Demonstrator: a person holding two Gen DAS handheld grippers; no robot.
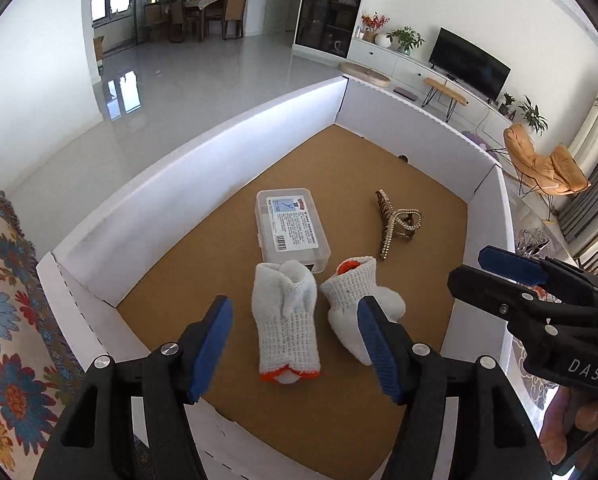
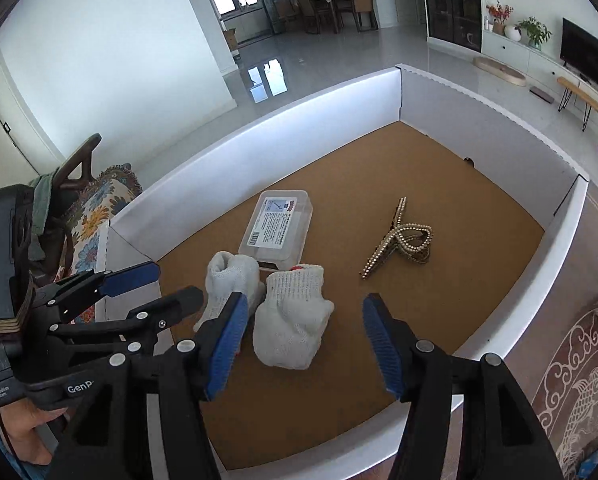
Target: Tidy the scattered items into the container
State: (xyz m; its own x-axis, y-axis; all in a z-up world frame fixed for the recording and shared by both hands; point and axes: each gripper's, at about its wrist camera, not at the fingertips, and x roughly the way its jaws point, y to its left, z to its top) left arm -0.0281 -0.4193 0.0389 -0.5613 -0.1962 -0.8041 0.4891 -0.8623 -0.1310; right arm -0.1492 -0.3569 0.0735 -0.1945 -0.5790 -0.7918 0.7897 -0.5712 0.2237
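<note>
Both grippers hang above the near end of a white-walled box (image 1: 203, 148) with a brown floor. The left gripper (image 1: 295, 350) has its jaws spread wide and holds nothing; straight ahead between its blue pads (image 1: 213, 350) lies a rolled white glove (image 1: 287, 320), its orange cuff nearest the tool. A second glove (image 1: 359, 300) sits just beside it, partly behind this gripper's right pad, and the two look close to touching at their far ends. Beyond the gloves is a clear plastic case (image 1: 291, 226) with a printed label, its near corner right against them. A studded hair clip (image 1: 397, 222) lies ahead and to the right, apart from the case. The right gripper (image 2: 305, 346) is also spread wide and empty; the second glove (image 2: 293, 318) lies ahead between its pads (image 2: 227, 346), closer to the left one, with the first glove (image 2: 229, 280) partly hidden behind that pad. From this tool the case (image 2: 277, 230) is ahead and slightly left, the clip (image 2: 401, 236) ahead and right. A floral cloth (image 1: 7, 304) lies outside the box, left of the left gripper, and a patterned rug (image 2: 579, 376) right of the right one.
</note>
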